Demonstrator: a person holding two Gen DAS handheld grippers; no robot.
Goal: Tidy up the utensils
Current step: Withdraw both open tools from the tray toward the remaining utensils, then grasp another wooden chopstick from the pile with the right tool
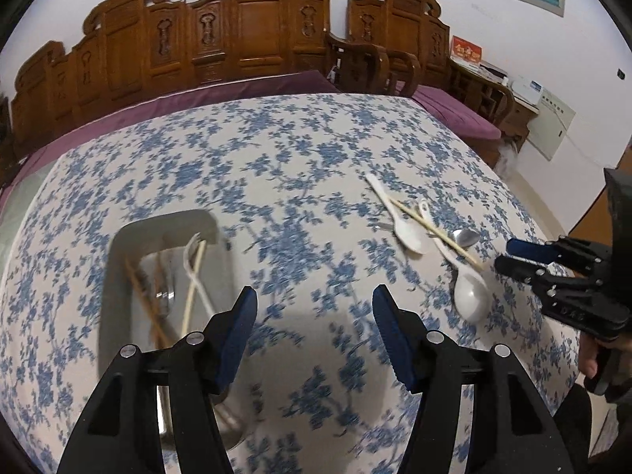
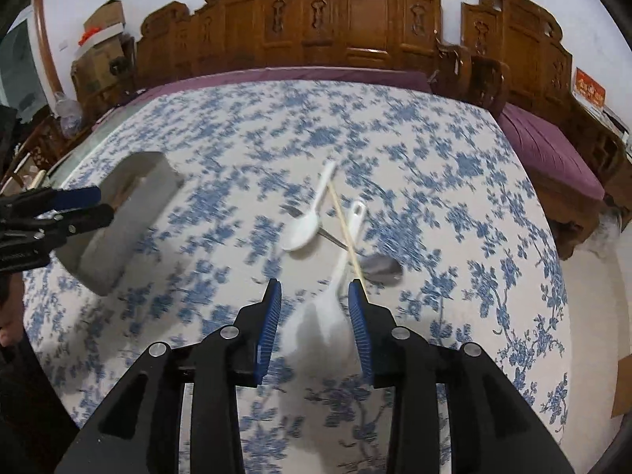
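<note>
Through the left wrist view, the left gripper [image 1: 314,328] is hanging over the floral-clothed worktop [image 1: 284,181] with its fingers spread and holding nothing. The grey tray [image 1: 118,252] beside it is carrying chopsticks, a white utensil and some metal cutlery. Off to the right, two white spoons [image 1: 410,233], a chopstick [image 1: 434,231] and a metal spoon [image 1: 466,237] are lying crossed in a pile, with the right gripper [image 1: 503,254] near them.

Through the right wrist view, the right gripper [image 2: 315,294] is straddling the nearest white spoon's bowl [image 2: 320,324], fingers apart; contact is blurred, so I cannot tell. The left gripper [image 2: 100,203] is showing beside the tray [image 2: 102,252].
</note>
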